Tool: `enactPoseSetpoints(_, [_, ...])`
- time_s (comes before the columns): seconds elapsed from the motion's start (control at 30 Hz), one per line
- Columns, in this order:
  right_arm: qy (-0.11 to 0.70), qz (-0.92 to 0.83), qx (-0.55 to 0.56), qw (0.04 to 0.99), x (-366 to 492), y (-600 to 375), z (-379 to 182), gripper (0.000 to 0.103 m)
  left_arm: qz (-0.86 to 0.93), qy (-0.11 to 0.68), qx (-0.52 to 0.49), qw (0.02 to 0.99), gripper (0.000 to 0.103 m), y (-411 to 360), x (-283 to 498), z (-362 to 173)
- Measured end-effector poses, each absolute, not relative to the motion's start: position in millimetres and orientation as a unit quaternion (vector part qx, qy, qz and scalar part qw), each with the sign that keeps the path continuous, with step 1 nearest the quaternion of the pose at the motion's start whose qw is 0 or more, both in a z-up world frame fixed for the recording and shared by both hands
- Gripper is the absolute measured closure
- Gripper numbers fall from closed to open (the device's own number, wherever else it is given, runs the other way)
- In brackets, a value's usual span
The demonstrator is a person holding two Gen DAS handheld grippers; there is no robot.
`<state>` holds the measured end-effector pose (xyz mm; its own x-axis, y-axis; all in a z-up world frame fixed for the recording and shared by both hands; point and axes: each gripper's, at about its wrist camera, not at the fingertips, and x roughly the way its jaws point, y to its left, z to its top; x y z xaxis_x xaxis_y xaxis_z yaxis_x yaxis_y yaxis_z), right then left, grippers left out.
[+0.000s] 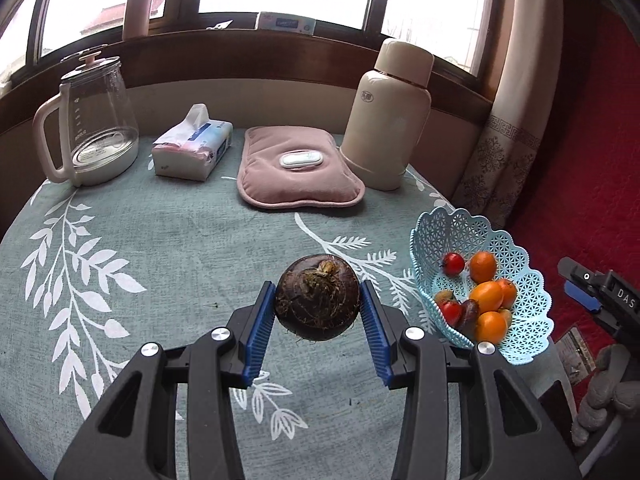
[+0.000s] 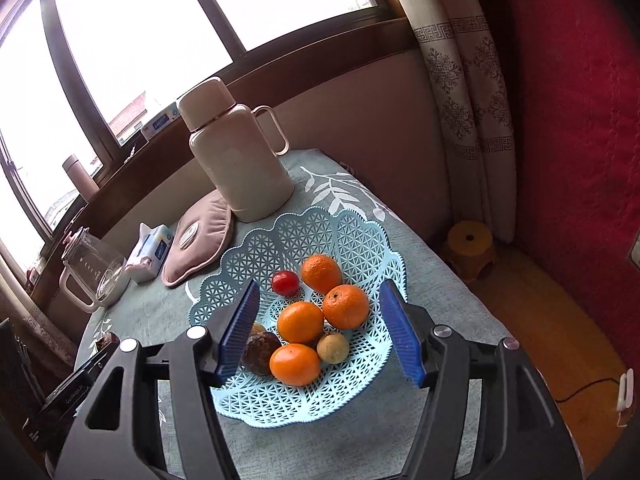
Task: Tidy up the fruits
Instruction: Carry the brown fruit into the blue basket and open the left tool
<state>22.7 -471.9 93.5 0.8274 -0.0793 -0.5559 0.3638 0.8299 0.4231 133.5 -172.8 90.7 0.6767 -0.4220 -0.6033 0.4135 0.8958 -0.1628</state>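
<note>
My left gripper (image 1: pixel 318 300) is shut on a dark brown round water chestnut (image 1: pixel 318 297) and holds it above the grey-green tablecloth. To its right stands a light blue lattice basket (image 1: pixel 516 344) holding several oranges (image 1: pixel 486 297), small red fruits (image 1: pixel 454 263) and a dark purple fruit (image 1: pixel 468 314). My right gripper (image 2: pixel 320 320) is open and empty, hovering over the same basket (image 2: pixel 296 236), with oranges (image 2: pixel 346 306), a red fruit (image 2: pixel 285 282), a dark purple fruit (image 2: pixel 260 352) and a yellowish fruit (image 2: pixel 333 347) between its blue pads.
At the table's far side stand a glass kettle (image 1: pixel 94 128), a tissue pack (image 1: pixel 192 146), a pink heat pad (image 1: pixel 298 172) and a cream thermos (image 1: pixel 386 120). A curtain (image 2: pixel 464 92) and red bedding (image 2: pixel 580 120) are right of the table; an orange stool (image 2: pixel 470 248) sits on the floor.
</note>
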Motion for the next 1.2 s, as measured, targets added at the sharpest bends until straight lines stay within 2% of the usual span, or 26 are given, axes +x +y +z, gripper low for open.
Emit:
enactPoseSetpoints(0.53, [0.252, -0.123, 0.293, 0.914, 14, -491, 100, 0.036, -0.293, 0.347, 0.047, 0.890, 0.060, -280, 152, 88])
enactPoseSetpoints(1.2, [0.248, -0.124, 0.302, 0.912, 12, -496, 102, 0.035, -0.307, 0.374, 0.089, 0.870, 0.060, -321, 168, 61])
